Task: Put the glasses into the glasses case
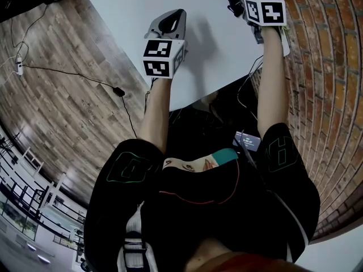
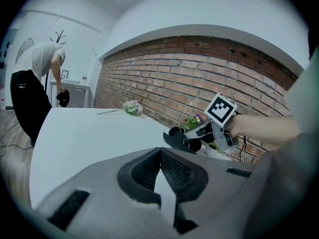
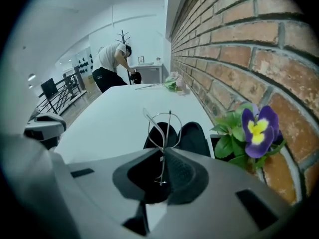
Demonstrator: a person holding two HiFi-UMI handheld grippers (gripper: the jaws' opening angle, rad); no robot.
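White table point(image 3: 114, 118) under right hand-held gripper point(image 3: 163, 152) clamped on glasses point(image 3: 164, 133), wires upright; left hand-held gripper point(image 2: 160, 152) closed.

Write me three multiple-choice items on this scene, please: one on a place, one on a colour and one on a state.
1. Where is the flower? A on the floor; B by the brick wall; C on a shelf.
2. What colour is the case? A black; B red; C white.
3. How is the right gripper? A open; B shut on the glasses; C shut on the case.
Key: 1 B, it stands beside the bricks; 2 A, it looks black; 3 B, its jaws pinch the wire frame.
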